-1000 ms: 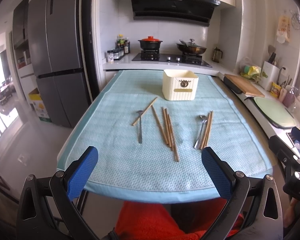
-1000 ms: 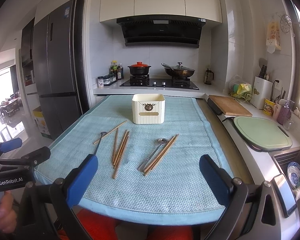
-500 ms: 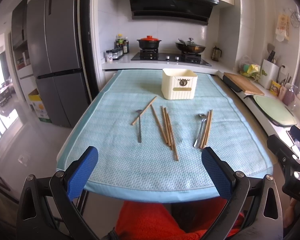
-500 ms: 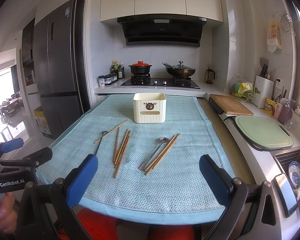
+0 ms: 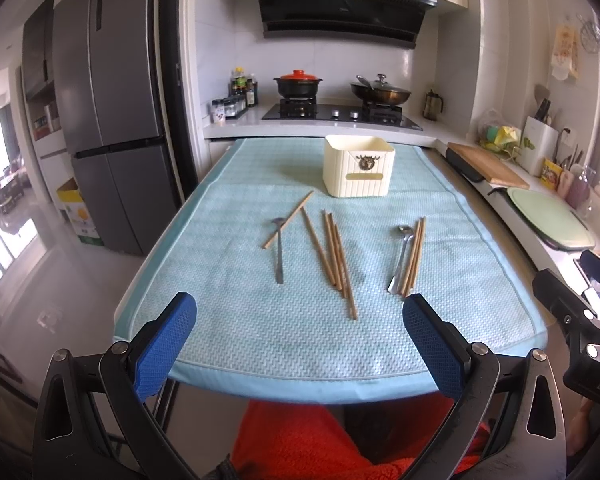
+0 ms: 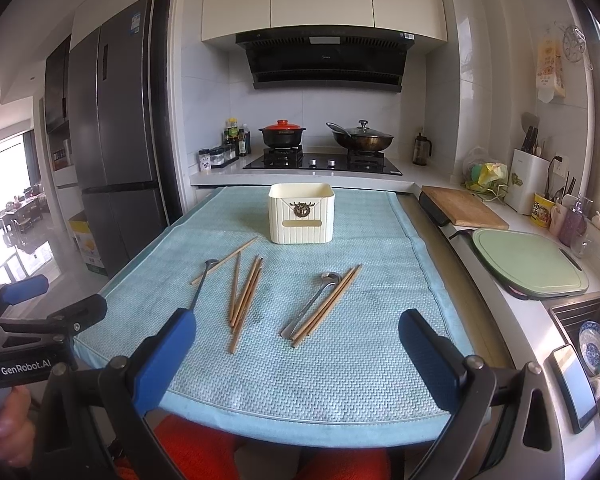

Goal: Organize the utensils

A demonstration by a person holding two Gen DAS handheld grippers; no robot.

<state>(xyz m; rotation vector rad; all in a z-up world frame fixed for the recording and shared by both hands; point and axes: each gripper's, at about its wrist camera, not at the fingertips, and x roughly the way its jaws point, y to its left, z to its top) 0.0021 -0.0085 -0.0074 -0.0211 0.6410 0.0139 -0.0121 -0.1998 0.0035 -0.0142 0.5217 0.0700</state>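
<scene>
White lettering "GenRobot.AI" shows on the left gripper point(image 6: 28, 312) at the lower left of the right wrist view, and "DAS" on the right gripper's body at the lower right of the left view. Both the left gripper point(image 5: 300, 312) and the right gripper point(image 6: 298, 328) gape wide with nothing between the blue pads, low over the near edge of a teal mat point(image 5: 260, 332). At mid-frame lie chopsticks point(image 5: 334, 254), two spoons point(image 5: 400, 258) and, behind them, a cream box point(image 5: 358, 172); stove point(image 6: 320, 162) and fridge point(image 6: 112, 148) stand beyond.
</scene>
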